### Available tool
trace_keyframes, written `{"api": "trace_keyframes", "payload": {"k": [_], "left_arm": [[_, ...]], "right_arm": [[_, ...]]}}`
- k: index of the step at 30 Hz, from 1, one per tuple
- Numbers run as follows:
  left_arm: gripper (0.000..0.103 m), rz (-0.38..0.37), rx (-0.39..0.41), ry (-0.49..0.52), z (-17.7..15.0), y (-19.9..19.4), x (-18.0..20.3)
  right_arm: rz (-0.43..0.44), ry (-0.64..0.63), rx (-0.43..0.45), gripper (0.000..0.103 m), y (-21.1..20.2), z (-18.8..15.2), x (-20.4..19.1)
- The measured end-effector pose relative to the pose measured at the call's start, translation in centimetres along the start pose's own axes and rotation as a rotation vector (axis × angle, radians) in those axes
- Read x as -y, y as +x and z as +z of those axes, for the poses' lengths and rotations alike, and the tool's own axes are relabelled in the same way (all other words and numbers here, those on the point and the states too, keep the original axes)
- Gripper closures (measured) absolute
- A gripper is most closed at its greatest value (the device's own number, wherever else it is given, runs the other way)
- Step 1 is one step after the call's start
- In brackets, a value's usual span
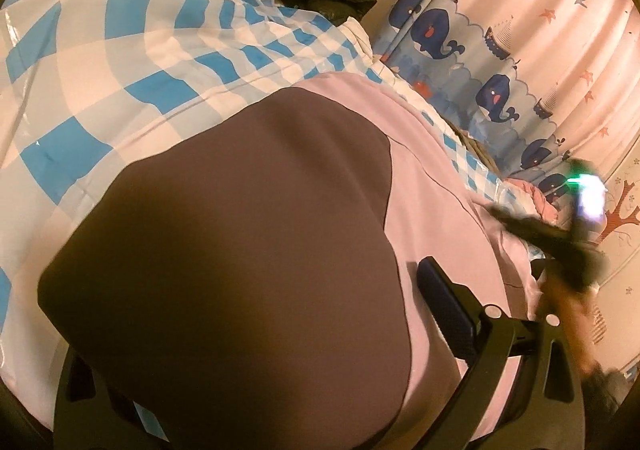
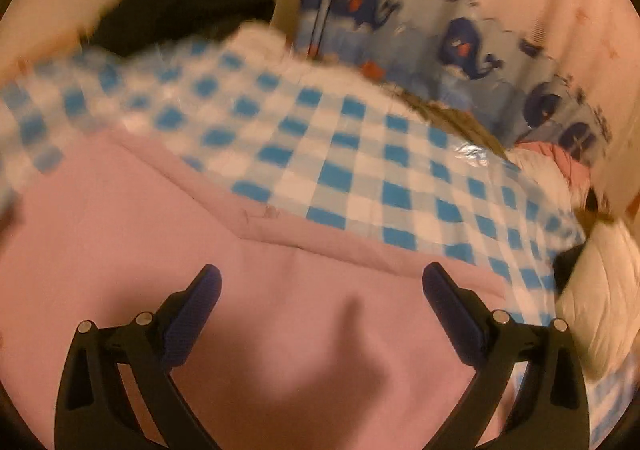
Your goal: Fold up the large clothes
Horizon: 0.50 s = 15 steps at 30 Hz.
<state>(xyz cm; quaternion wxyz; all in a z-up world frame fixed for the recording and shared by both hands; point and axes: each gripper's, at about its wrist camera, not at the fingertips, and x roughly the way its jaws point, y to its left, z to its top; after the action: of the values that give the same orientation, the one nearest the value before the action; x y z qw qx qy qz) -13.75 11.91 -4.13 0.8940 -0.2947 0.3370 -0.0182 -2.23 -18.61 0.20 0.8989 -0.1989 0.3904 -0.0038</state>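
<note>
While the pink garment [image 2: 120, 250] lies on the checked bed [image 2: 360, 154], right tongs [image 2: 322, 314] gape empty above it; left tongs [image 1: 256, 330], cloth-covered, I cannot tell. A hurried grab may bunch it.

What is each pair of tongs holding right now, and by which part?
Right tongs: open over the pink garment, holding nothing. Left tongs: a brown fold of the garment covers one finger, so whether they hold it cannot be told.

Checked cover [image 2: 360, 154] lies bare beyond the pink garment [image 2: 120, 230].
</note>
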Motion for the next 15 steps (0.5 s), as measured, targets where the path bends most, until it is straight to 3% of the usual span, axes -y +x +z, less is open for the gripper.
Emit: {"api": "trace_keyframes", "payload": {"k": [1, 2, 6, 11, 13, 15], "left_arm": [[0.009, -0.007, 0.011, 0.004, 0.0, -0.1, 0.2], [0.010, -0.012, 0.029, 0.018, 0.0, -0.3, 0.4], [0.010, 0.026, 0.016, 0.018, -0.3, 0.0, 0.3], [0.010, 0.033, 0.010, -0.005, -0.2, 0.0, 0.0], [0.010, 0.037, 0.011, -0.008, -0.2, 0.0, 0.0], [0.009, 0.036, 0.011, -0.007, -0.3, 0.0, 0.1]], "right_arm": [[0.051, 0.010, -0.089, 0.006, 3.3, -1.0, -0.9], [0.073, 0.048, -0.085, 0.006, 4.0, -1.6, -0.7], [0.114, 0.059, -0.143, 0.006, 2.6, -1.3, 0.4], [0.086, 0.029, 0.007, 0.006, -5.2, -4.2, 0.4], [0.066, 0.023, 0.009, 0.006, -5.4, -6.3, -0.1], [0.100, 0.071, 0.034, 0.006, -4.5, -8.7, -0.3]]}}
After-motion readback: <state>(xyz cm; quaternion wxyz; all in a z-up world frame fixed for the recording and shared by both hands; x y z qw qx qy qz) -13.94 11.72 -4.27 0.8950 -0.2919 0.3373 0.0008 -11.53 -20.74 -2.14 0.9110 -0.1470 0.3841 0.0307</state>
